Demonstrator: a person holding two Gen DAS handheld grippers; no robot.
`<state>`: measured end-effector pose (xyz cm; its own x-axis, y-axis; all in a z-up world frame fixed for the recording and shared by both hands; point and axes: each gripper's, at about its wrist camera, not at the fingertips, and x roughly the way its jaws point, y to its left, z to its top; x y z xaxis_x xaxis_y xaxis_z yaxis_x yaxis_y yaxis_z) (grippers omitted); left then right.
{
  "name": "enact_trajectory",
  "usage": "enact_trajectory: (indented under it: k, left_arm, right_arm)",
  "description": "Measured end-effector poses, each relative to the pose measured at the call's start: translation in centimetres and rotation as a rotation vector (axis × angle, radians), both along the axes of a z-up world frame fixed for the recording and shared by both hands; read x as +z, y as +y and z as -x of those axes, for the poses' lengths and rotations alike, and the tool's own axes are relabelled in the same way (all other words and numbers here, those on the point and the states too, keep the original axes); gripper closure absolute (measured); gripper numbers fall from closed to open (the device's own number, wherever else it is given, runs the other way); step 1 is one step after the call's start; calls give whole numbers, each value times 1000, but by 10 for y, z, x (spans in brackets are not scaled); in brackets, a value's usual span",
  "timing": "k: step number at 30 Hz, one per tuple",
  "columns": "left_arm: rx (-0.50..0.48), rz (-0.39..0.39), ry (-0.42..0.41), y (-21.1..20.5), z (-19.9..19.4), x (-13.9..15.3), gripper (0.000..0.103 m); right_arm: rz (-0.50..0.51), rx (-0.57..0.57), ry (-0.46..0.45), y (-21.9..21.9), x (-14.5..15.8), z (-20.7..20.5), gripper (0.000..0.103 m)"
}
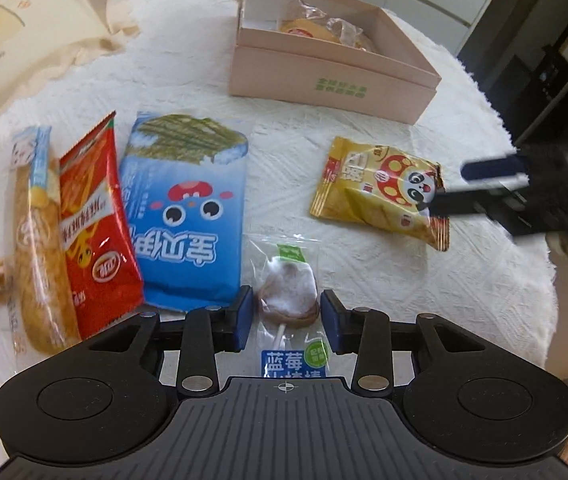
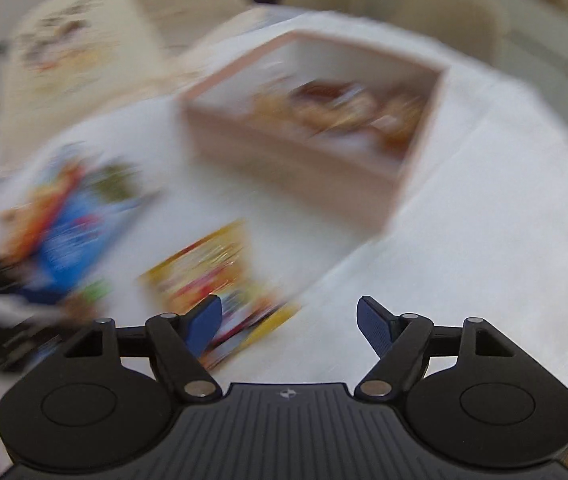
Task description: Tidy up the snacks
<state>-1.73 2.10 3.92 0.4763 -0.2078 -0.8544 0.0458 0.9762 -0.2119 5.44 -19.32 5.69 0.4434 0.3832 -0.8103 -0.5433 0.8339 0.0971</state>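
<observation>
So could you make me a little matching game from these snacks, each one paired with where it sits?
Things:
1. lollipop
2. yellow packet
3. blue bag
4. clear-wrapped snacks

Places:
A. inside the pink box
B. beside the red packet
C. between the left gripper's fingers
D. alone on the cloth, under the right gripper's tips

Pairs: 1-C, 2-D, 3-B, 4-A

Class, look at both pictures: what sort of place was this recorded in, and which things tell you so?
Probably a home dining area. A round table under a fluffy white cloth, beige chairs behind it, and packaged snacks beside a pink box suggest a household setting.
</observation>
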Motion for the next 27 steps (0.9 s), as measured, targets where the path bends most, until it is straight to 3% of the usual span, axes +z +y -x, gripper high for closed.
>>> enact_trajectory:
  k: [3, 8, 12, 13, 14, 18, 24, 27]
  left_arm:
    - [10, -2, -11, -2, 0, -1, 61]
    - [11, -25, -25, -8, 0, -2, 61]
    - [9, -35, -51, -10, 6, -3, 61]
    - [7, -39, -51, -10, 5, -3, 61]
    - [7, -41, -47, -10, 5, -3, 61]
    - [30, -27, -37, -9, 2, -2, 61]
    - [23, -53, -44, -12, 2, -2, 62]
    - [3, 23, -100, -10, 1, 13, 63]
  right_arm:
    - [-4, 18, -45, 6, 10, 16, 21]
    - [104, 88, -154, 45, 1, 4, 20]
    - [176, 170, -100, 74, -30, -22, 20]
    - [161, 162, -55, 76, -34, -27, 23]
    - [138, 147, -45, 73, -33, -27, 31]
    - [85, 121, -27, 56, -16, -11, 46]
    - [6, 25, -13, 9, 7, 18, 52]
    - [-59, -23, -28, -9, 27, 24, 57]
